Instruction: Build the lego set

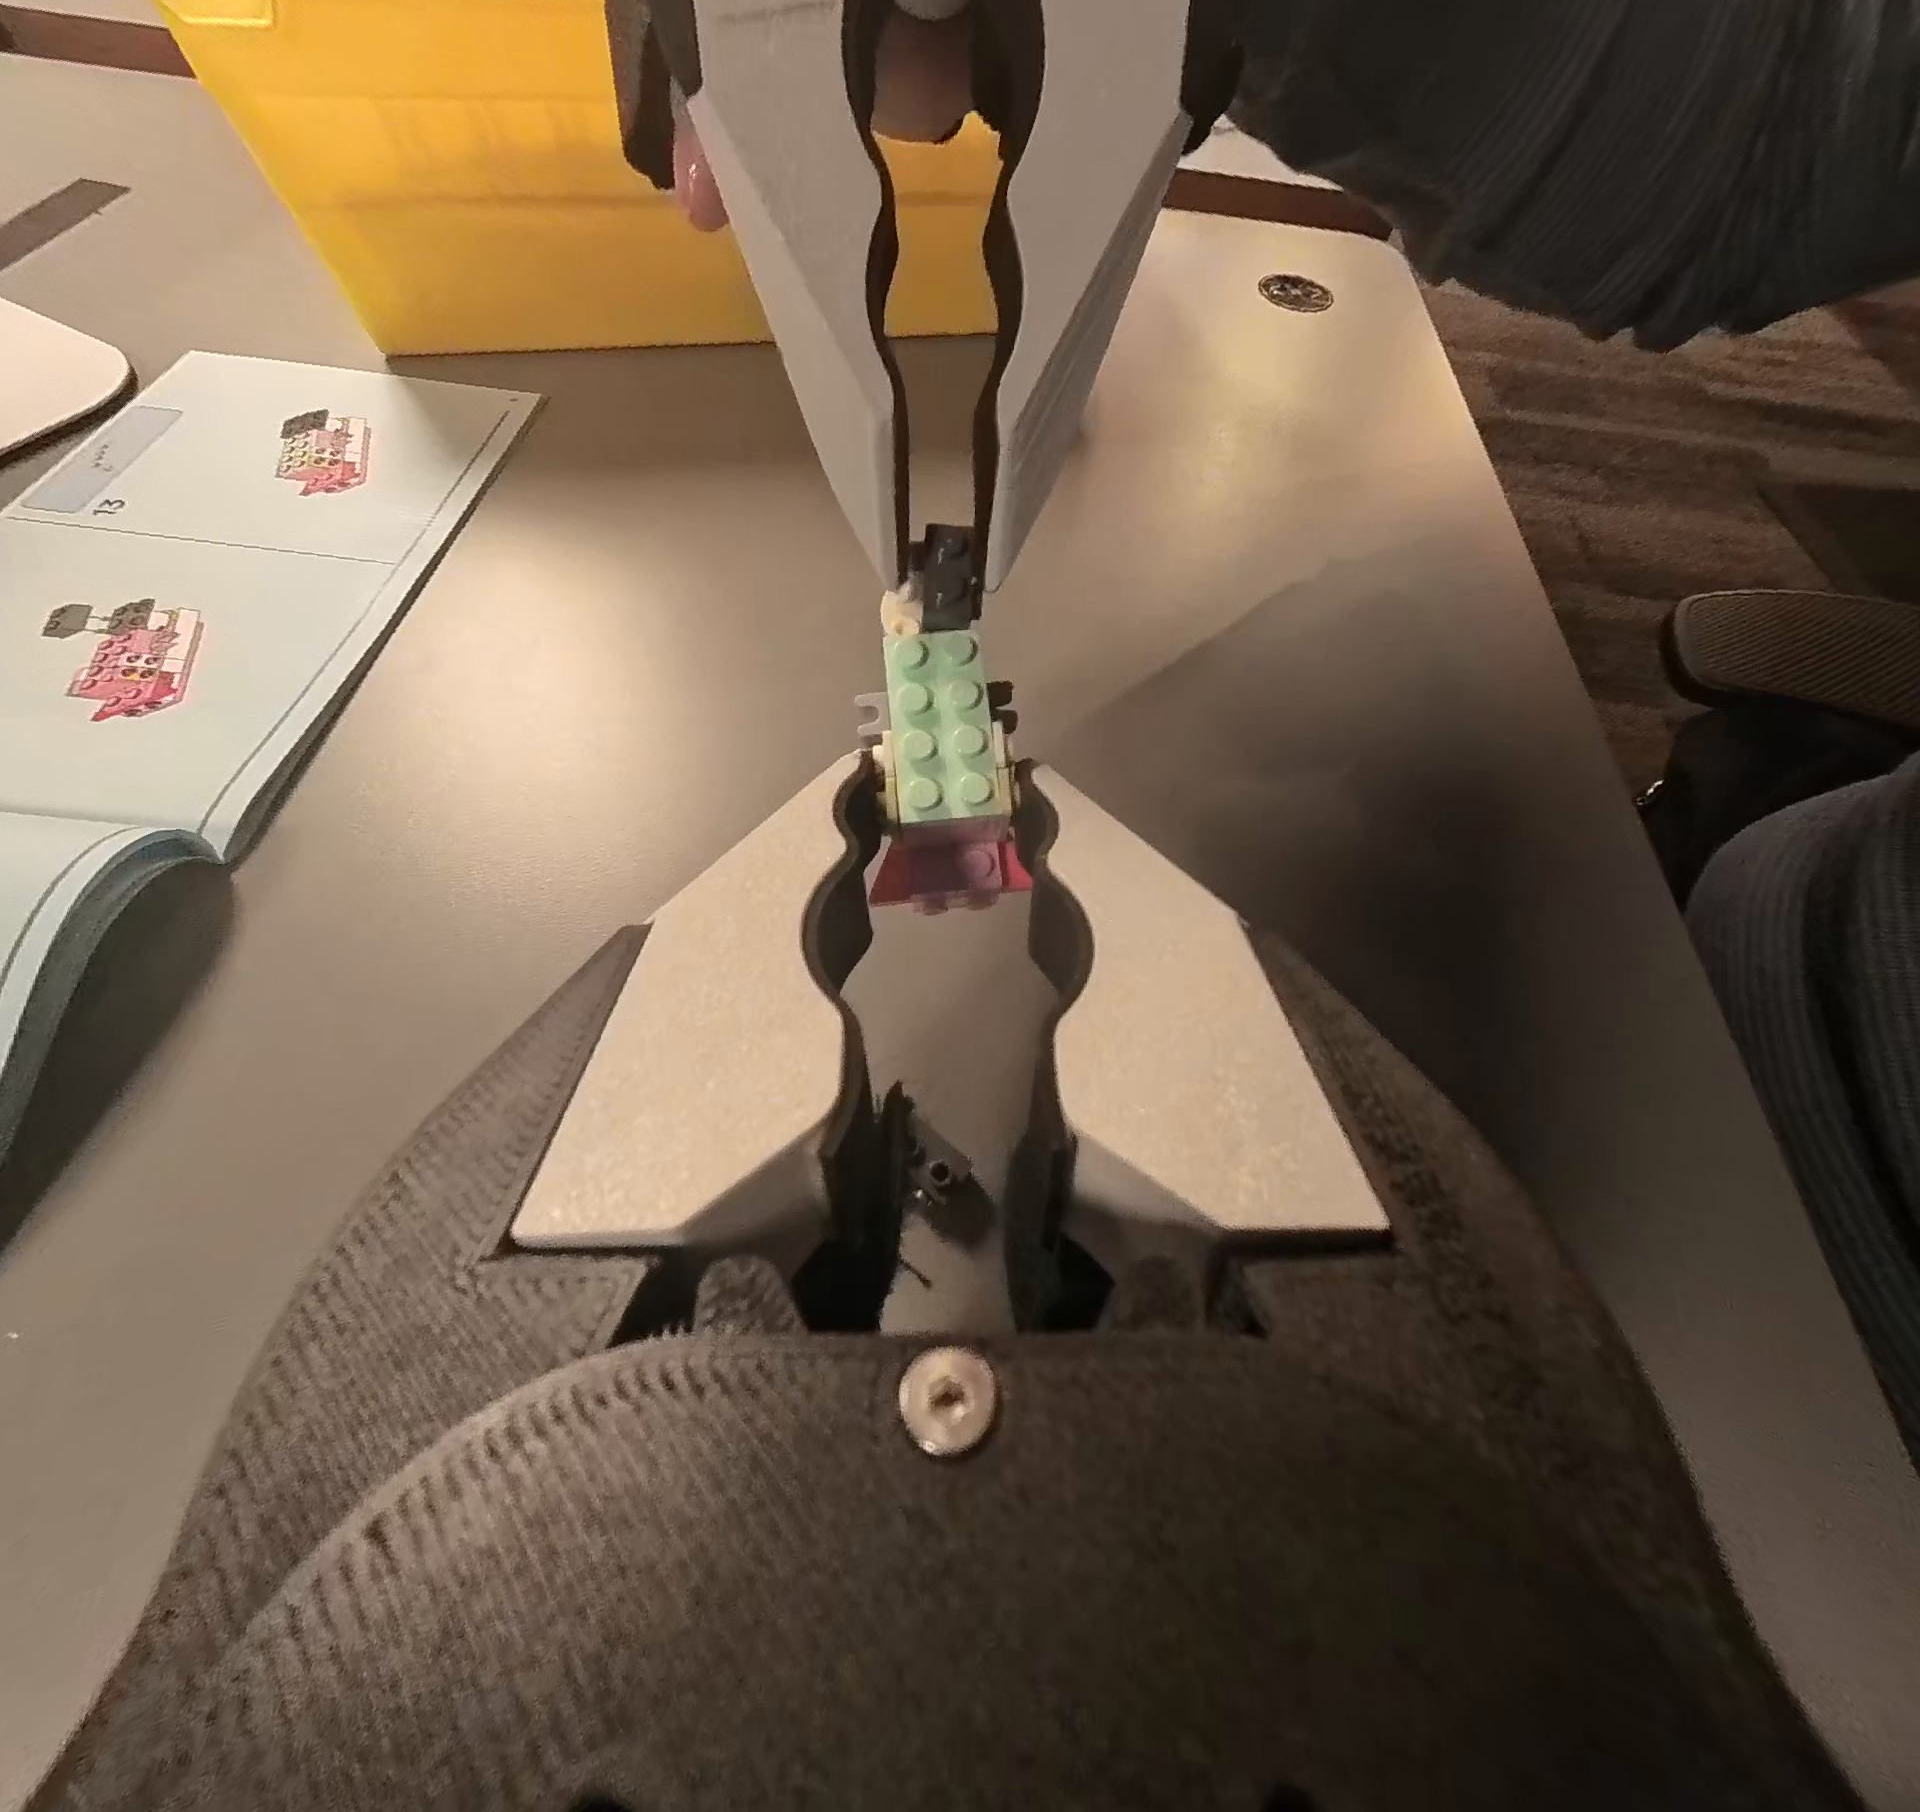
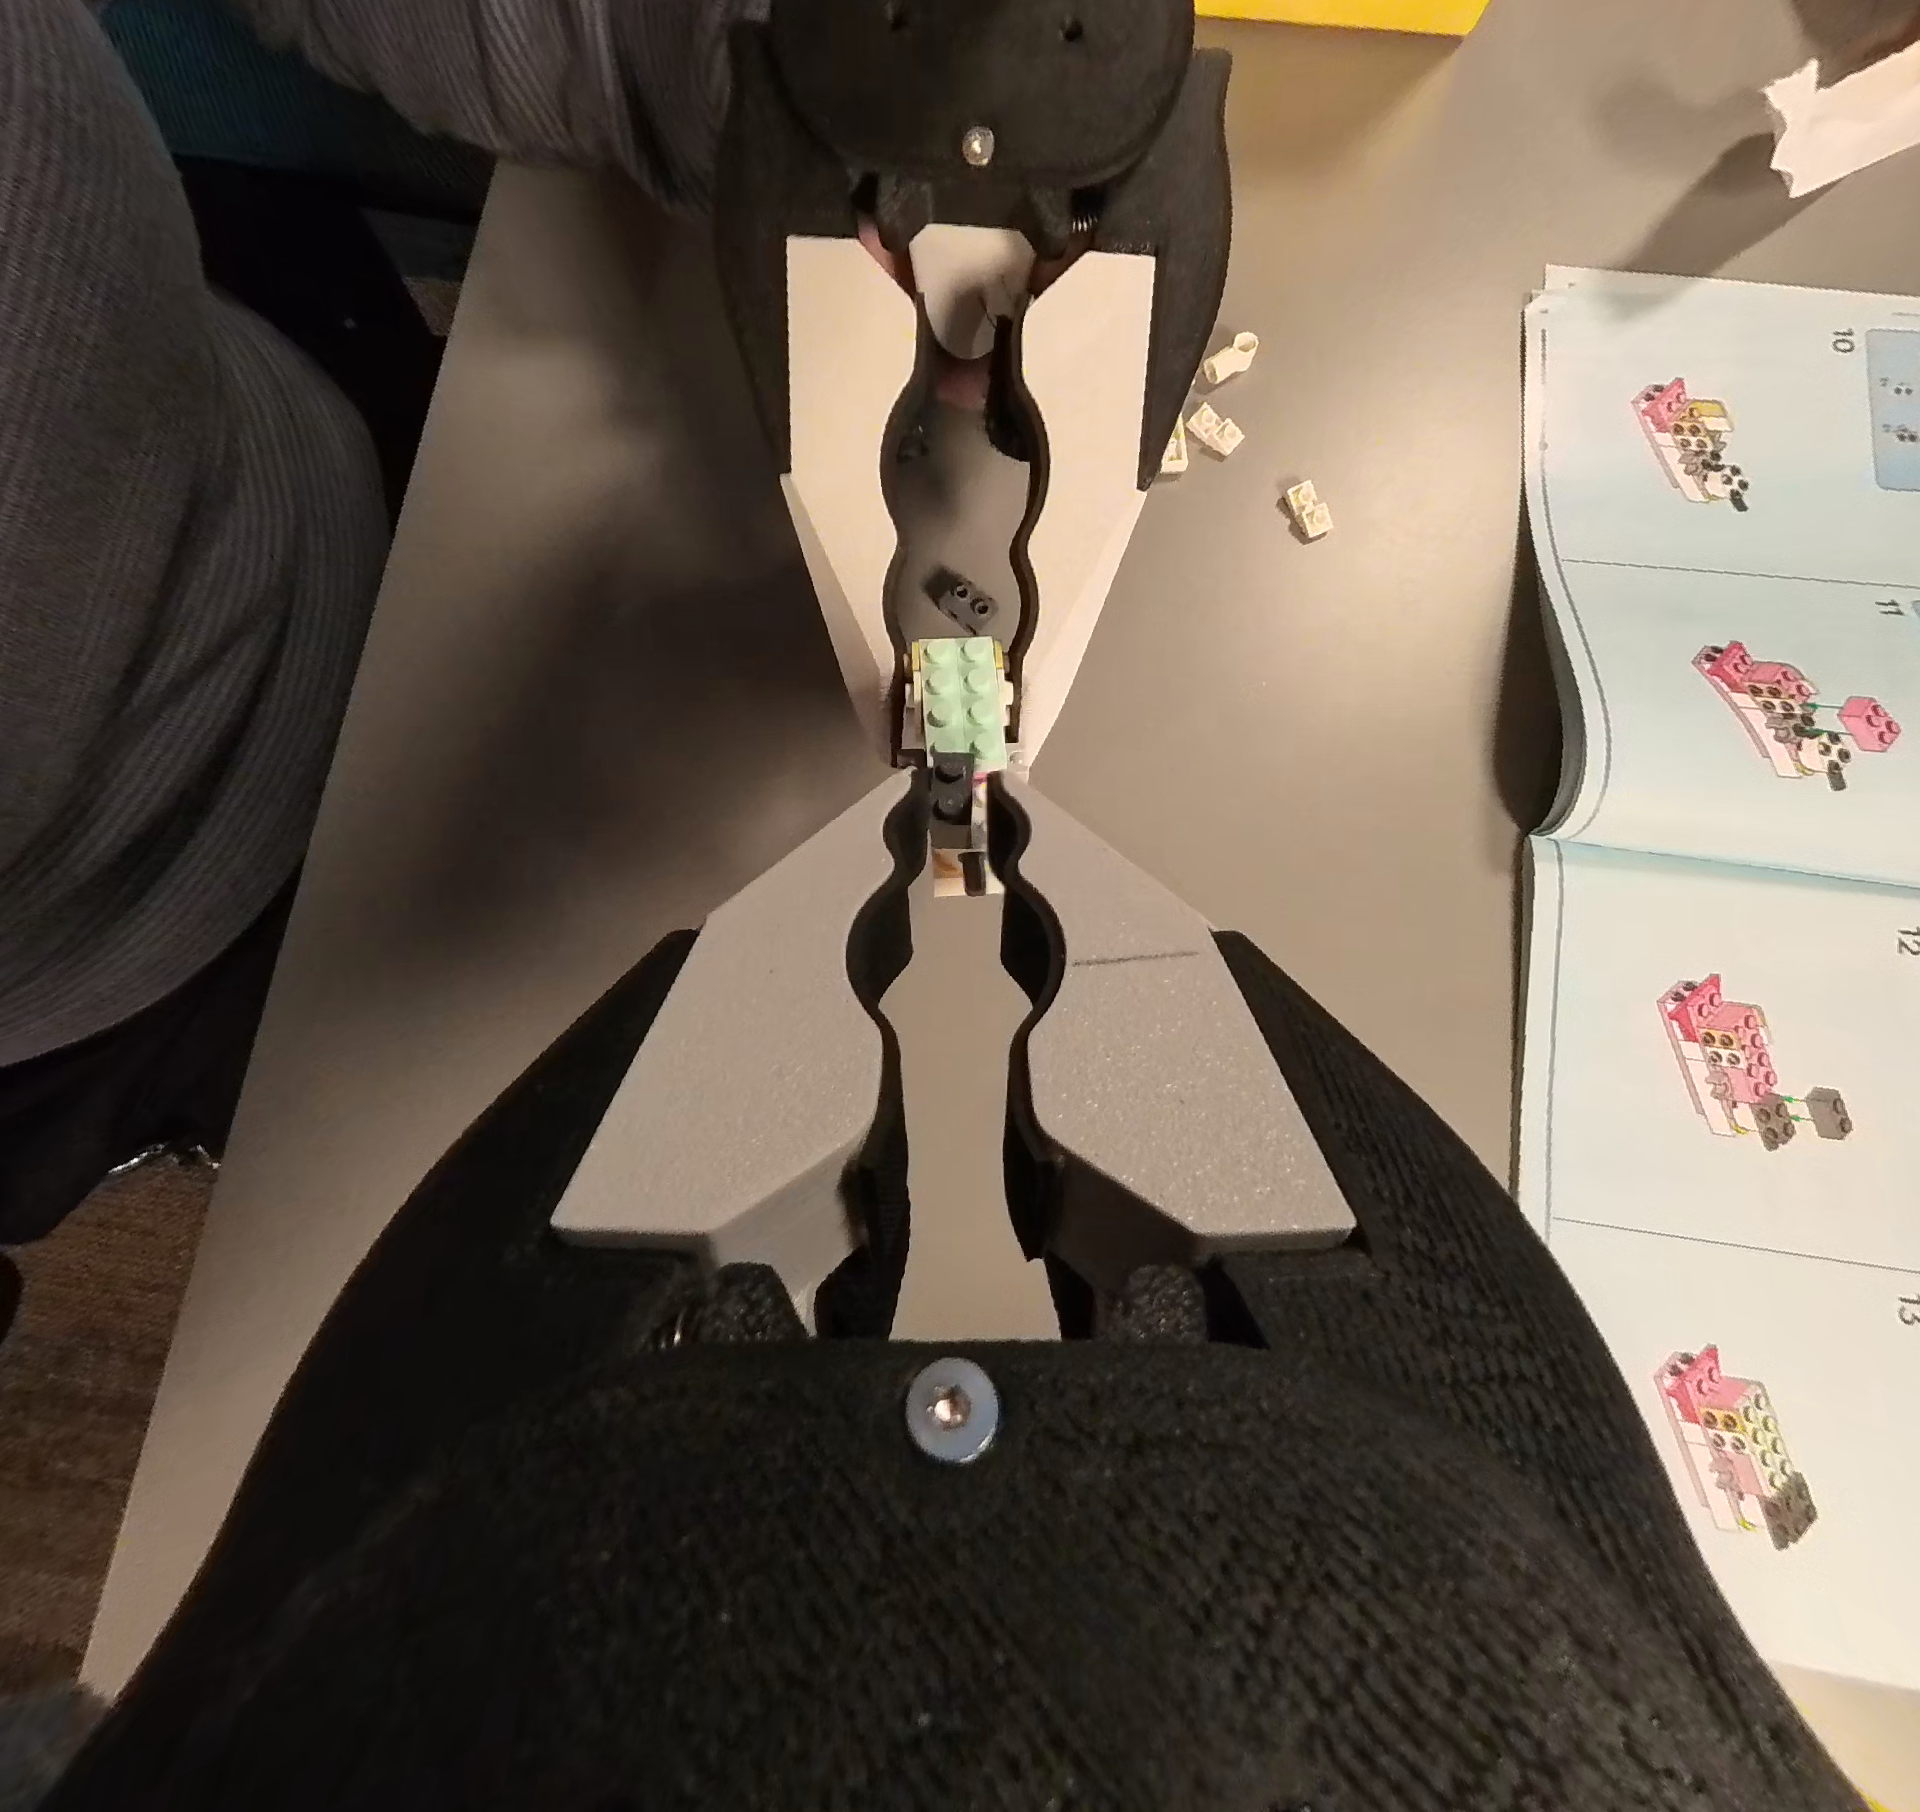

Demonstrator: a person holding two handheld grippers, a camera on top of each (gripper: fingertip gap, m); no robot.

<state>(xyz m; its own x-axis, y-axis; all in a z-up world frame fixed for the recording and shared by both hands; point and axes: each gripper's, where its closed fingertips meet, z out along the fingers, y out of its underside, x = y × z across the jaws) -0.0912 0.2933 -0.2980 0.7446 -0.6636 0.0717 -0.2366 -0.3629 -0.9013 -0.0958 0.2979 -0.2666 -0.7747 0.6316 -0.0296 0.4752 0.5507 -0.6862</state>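
Small brick model (image 1: 948, 723) held in the air above the grey table (image 1: 520, 827), pale green studded brick on top, pink and white pieces beneath. It spans the two grippers, which face each other tip to tip.

Left gripper (image 1: 948, 796) — jaws partly closed, pads pressing the sides of the model at its green-and-pink end. Firm hold, as far as the view shows.

Right gripper (image 2: 951, 817) — jaws nearly shut on the thin black piece (image 2: 948, 806) with a white part under it, at the model's other end. The black piece touches the green brick's end.

Judged step: black piece being seated onto the model while the left side braces it.

Around: a loose dark brick (image 2: 966, 604) on the table below the left jaws, white bricks (image 2: 1216, 422) near the open instruction booklet (image 2: 1714, 827), yellow bin (image 1: 468, 152) behind.
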